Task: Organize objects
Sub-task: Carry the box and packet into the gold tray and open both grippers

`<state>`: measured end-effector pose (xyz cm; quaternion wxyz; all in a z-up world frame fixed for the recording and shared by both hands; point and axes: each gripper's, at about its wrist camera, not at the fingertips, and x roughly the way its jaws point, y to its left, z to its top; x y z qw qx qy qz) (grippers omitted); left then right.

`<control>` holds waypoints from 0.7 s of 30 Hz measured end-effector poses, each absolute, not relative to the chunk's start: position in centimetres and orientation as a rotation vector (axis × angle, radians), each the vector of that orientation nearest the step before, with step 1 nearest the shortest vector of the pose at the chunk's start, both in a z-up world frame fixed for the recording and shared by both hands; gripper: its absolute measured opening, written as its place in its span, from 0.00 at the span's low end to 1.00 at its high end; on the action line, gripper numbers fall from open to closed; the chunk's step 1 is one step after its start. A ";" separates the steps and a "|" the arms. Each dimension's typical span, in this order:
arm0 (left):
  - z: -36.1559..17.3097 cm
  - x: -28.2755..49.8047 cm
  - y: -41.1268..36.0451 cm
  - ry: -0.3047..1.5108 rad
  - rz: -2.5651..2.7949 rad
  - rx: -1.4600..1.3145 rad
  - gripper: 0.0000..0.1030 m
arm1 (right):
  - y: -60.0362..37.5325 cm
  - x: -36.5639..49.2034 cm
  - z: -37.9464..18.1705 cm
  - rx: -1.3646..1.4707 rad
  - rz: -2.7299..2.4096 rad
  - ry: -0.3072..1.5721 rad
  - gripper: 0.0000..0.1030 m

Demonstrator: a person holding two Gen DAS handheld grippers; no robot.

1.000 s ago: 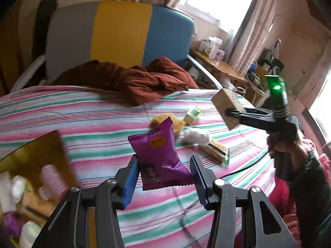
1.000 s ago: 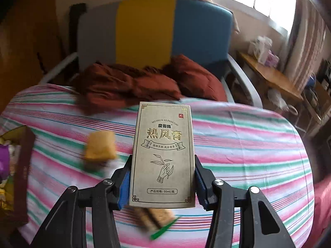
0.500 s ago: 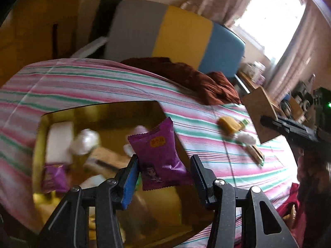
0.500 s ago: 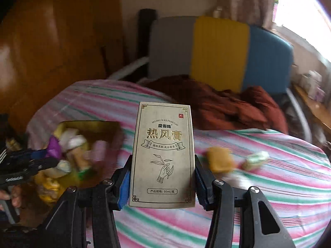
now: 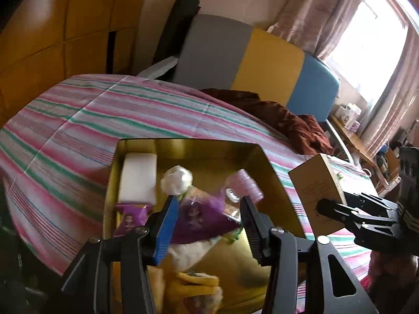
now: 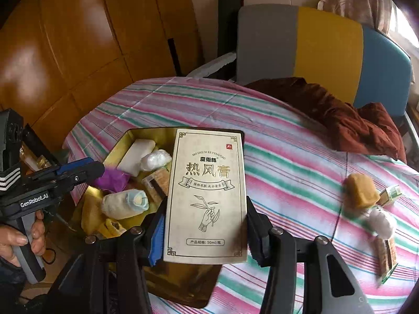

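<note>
Lowering both loads into the gold tin (image 5: 188,141) looked like the step in hand, and doing it well called for patience. The left hand-held gripper (image 5: 208,198) hung over the middle of the tin, its jaws closing on a purple snack packet (image 5: 199,219) that sat crumpled and tilted between the pads. That packet wanted a low, soft drop into a gap, since a white block (image 5: 137,178), a white wad (image 5: 176,179) and a pink roller (image 5: 244,185) already crowded the tin's far half.

The right hand-held gripper (image 6: 205,204) pinched a tall cream box (image 6: 209,172) by its long sides, upright, over the tin's right edge. My judgement was that the box should be tipped flat and laid along the tin's right wall. Left standing, it would likely topple on the heap. The two tools were close over the tin, so letting one go in first seemed safer.

The tin rested on a counter (image 6: 288,157) under a pink, green and white striped cloth. Well to the right of the tin lay a yellow block (image 6: 360,193), a small green carton (image 6: 391,195) and a white ball (image 6: 379,221), not yet gathered. Beyond the tin, a rust-brown cloth (image 6: 348,120) lay bunched at the counter's far edge before a grey, yellow and blue chair (image 6: 327,49). Wood panelling (image 6: 65,52) stood to the tin's left.
</note>
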<state>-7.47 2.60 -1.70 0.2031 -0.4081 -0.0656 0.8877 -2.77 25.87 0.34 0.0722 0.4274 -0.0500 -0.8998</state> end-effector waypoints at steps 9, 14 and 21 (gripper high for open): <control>-2.7 -8.0 1.7 -0.183 2.498 -1.162 0.46 | 24.7 -4.8 -0.2 1.319 -2.693 -0.157 0.50; -2.6 -7.8 1.5 -0.165 2.522 -1.154 0.56 | 23.0 -7.2 -0.5 1.316 -2.683 -0.146 0.50; -2.0 -7.0 1.8 -0.134 2.568 -1.133 0.74 | 21.8 -9.6 -1.2 1.313 -2.708 -0.141 0.69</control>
